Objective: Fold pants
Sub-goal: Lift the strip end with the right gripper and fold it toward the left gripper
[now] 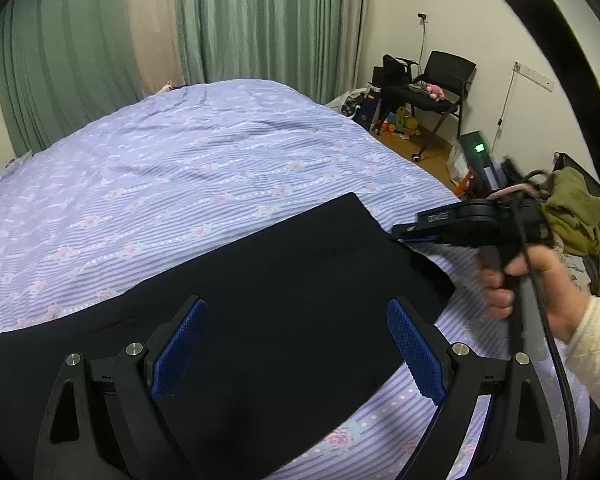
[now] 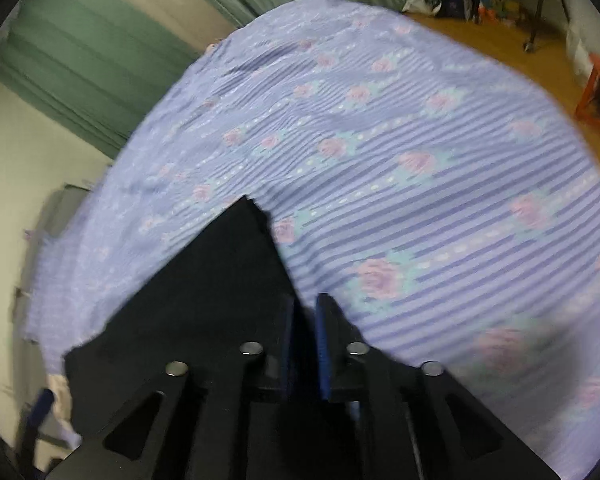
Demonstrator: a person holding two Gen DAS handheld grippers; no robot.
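Note:
Dark navy pants point(image 1: 284, 292) lie flat on the bed, folded into a broad band running from lower left to the right. My left gripper point(image 1: 296, 320) is open, its blue pads point(image 1: 180, 352) spread wide just above the pants, empty. My right gripper point(image 1: 404, 232) comes in from the right, held by a hand, with its tips at the pants' right edge. In the right wrist view the right gripper point(image 2: 305, 320) is shut on the edge of the pants point(image 2: 204, 292); the view is blurred.
The bed point(image 1: 180, 152) has a lilac striped cover with pink roses. Green curtains hang behind it. A black chair point(image 1: 440, 84), toys and bags stand on the wooden floor at the right, with an olive garment point(image 1: 572, 212) nearer.

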